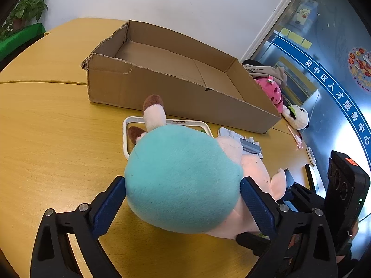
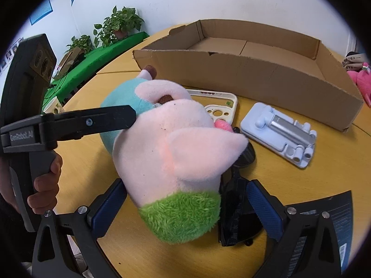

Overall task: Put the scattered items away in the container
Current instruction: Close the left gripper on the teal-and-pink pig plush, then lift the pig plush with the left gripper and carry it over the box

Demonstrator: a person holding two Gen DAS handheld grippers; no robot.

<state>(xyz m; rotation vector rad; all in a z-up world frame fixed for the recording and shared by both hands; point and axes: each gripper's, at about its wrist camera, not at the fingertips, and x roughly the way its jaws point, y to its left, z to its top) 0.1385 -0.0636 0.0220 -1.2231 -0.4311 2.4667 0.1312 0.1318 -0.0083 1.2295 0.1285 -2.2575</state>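
Both claws level, left claw [image 1: 183, 199] — gripping plush [image 1: 183, 176]

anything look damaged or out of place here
The cardboard box has a ragged, torn left corner and an uneven front rim. Otherwise the plush toy is clamped by the left gripper, not yet in the box, and a phone case and phone stand lie loose on the table.

Worktop [image 1: 46, 125]: round, yellow wood grain, a seam running across it.
Potted plants [image 2: 120, 23]: leafy green, standing on a green-covered ledge [image 2: 102, 53] beyond the worktop's far left edge.
Wall [image 1: 162, 0]: plain white, behind the worktop's far edge.
Glass door [image 1: 329, 74]: past the worktop's right edge, crossed by a blue band of Chinese characters.
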